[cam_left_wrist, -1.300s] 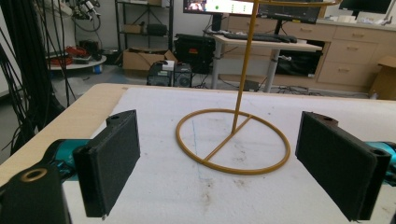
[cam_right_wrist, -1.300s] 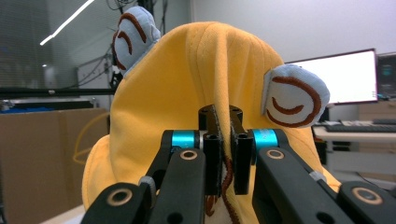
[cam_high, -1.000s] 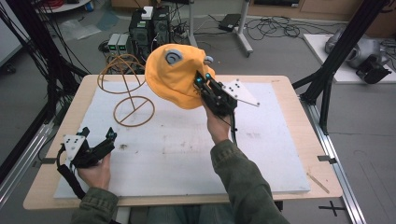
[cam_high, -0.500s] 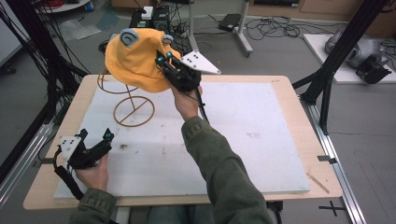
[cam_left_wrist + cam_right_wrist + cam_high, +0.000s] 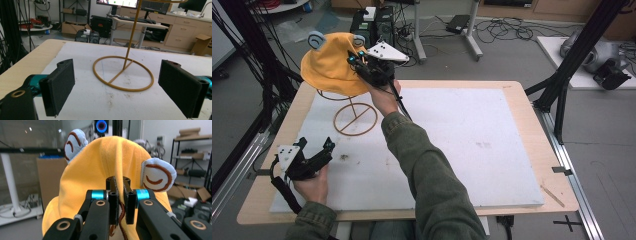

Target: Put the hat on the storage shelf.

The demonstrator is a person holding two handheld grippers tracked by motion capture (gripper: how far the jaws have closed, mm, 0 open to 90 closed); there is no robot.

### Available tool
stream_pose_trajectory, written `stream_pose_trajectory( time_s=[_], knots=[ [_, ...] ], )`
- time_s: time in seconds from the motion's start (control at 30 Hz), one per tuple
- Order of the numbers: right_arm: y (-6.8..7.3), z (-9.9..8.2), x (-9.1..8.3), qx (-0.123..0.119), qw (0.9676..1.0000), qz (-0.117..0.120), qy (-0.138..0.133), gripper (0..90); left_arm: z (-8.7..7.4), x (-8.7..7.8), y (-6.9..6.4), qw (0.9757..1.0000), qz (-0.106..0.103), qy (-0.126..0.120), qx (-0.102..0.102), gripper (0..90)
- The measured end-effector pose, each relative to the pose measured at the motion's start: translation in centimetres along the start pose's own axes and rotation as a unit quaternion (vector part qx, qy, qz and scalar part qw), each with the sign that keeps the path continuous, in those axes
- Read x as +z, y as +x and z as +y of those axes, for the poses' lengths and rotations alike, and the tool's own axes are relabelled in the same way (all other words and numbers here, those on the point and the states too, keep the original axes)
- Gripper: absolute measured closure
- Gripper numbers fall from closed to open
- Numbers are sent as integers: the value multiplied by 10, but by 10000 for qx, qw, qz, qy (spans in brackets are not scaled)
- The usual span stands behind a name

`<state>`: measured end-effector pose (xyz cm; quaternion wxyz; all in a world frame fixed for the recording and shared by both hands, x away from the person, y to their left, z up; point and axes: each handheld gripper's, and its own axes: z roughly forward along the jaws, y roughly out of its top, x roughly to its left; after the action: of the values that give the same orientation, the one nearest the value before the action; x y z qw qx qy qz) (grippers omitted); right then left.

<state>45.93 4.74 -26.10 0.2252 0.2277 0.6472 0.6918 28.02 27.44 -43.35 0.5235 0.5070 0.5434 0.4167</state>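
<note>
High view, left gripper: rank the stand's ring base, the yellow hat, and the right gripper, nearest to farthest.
From the left gripper, at the table's near left:
1. Ring base, on the white mat just beyond it.
2. Yellow hat and right gripper, up over the stand at the far left: gripper clamped on the hat, too close to rank.

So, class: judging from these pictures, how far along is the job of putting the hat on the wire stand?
Done: the right gripper is shut on the yellow hat and has carried it over to the wire stand. In hand: the hat sits at the stand's top, not yet released. Left: settle it and let go. The left gripper rests open on the table, apart from the stand.
</note>
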Motion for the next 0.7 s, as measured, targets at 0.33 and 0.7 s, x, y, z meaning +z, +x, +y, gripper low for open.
stream_pose_trajectory(
  time_s=[0.33, 0.7],
  knots=[
    [1, -7, 7, -51, 9997, 44, 253, 870, 1, -1, 0, 10000, -20, -20, -23, 141],
    [6, -14, 15, -86, 9990, 228, 381, 588, 1, -2, 1, 10000, -17, -49, -31, 142]
  ],
)
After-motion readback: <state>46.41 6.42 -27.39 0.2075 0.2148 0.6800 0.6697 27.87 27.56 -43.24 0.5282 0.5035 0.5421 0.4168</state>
